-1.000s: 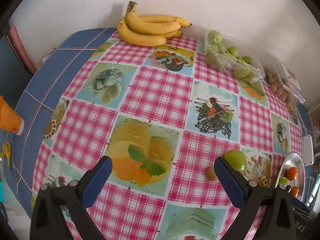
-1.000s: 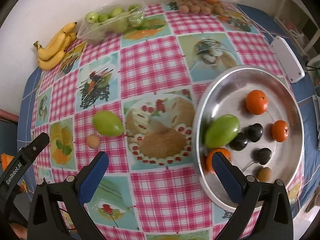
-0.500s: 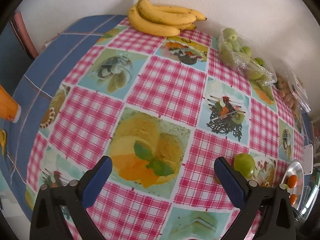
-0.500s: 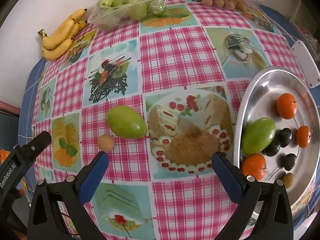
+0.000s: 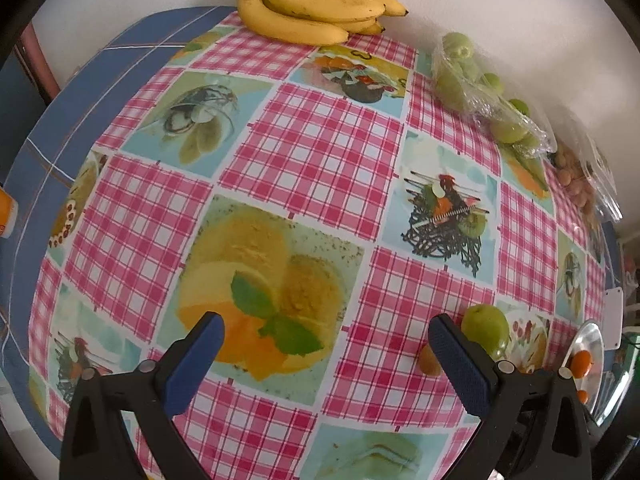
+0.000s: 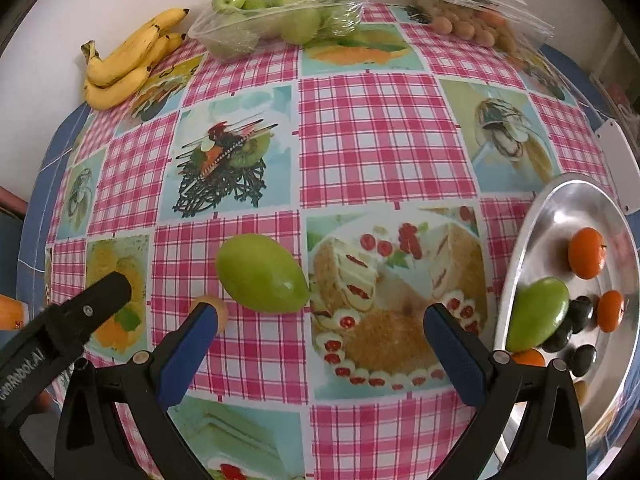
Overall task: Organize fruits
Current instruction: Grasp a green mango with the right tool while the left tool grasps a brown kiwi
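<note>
A green mango (image 6: 262,273) lies on the checked tablecloth, with a small tan fruit (image 6: 218,307) just to its left, behind my right gripper's left finger. My right gripper (image 6: 320,350) is open and empty, just short of the mango. A metal tray (image 6: 560,208) at the right holds a second green mango (image 6: 538,314), oranges (image 6: 587,253) and dark plums (image 6: 576,312). My left gripper (image 5: 326,354) is open and empty over the cloth; the mango (image 5: 486,330) and the tan fruit (image 5: 427,360) show by its right finger.
Bananas (image 6: 128,60), a bag of green apples (image 6: 276,20) and a bag of small tan fruits (image 6: 476,20) lie along the far wall. An orange cup (image 5: 6,216) stands at the left edge. A white box (image 6: 618,168) lies beyond the tray.
My right gripper has swung left, from over the tray to in front of the loose mango. My left gripper has also shifted left, so the bananas sit nearer the top centre.
</note>
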Available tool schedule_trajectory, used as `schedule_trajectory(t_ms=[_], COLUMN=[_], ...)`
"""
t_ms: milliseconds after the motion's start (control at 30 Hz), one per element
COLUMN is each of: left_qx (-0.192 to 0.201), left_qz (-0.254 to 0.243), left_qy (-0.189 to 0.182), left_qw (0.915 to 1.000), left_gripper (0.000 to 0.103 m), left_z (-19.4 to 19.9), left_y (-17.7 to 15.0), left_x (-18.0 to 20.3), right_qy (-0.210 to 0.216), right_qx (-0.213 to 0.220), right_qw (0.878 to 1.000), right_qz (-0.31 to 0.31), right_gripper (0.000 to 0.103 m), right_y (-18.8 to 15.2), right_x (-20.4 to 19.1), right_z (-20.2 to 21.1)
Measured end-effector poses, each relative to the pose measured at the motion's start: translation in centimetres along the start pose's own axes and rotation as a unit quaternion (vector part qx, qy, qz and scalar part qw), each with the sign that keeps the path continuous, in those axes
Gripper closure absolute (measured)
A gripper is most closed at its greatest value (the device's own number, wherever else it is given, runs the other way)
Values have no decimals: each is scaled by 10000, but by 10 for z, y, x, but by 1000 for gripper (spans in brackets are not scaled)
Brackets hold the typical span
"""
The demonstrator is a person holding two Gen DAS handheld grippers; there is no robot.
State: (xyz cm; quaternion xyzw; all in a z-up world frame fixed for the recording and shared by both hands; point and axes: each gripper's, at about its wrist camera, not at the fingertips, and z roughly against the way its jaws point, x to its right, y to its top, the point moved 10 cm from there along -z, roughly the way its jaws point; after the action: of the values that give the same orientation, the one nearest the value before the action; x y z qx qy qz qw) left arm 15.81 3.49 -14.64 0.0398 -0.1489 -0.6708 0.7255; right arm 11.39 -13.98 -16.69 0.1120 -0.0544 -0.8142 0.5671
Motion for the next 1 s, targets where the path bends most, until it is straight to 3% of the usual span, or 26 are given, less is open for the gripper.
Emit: schedule_trajectory(t_ms=[500,567,733,800,867,1000], left_qx=[40,33,-7,-26,-54,-115], left_qz=[181,209,261,270,299,357], left_qy=[-126,-149,-252,-296,-354,-473], left_qw=[9997,9997,9993,9992,9989,9982], left_gripper=[0,0,0,0,0,0], left_z=[-6,-6,-7,-8,-8,-9], left_y=[12,11,10,9,8,6], left_x=[-2,-2,1,3,4,9], right_qy=[-53,-51,-121,-50,61,126], right_qx=[223,190,163,214,245,252], right_qw=[9990,9991,9981,9979,9979,9978], right_qz=[396,386,577,608,596,596], right_gripper=[2,19,33,44,61,61], right_y=[14,15,17,18,19,19], right_x=[-19,-20,-28,-32,-36,-37], right_z=[-11,-13,-20,-19,-18,-18])
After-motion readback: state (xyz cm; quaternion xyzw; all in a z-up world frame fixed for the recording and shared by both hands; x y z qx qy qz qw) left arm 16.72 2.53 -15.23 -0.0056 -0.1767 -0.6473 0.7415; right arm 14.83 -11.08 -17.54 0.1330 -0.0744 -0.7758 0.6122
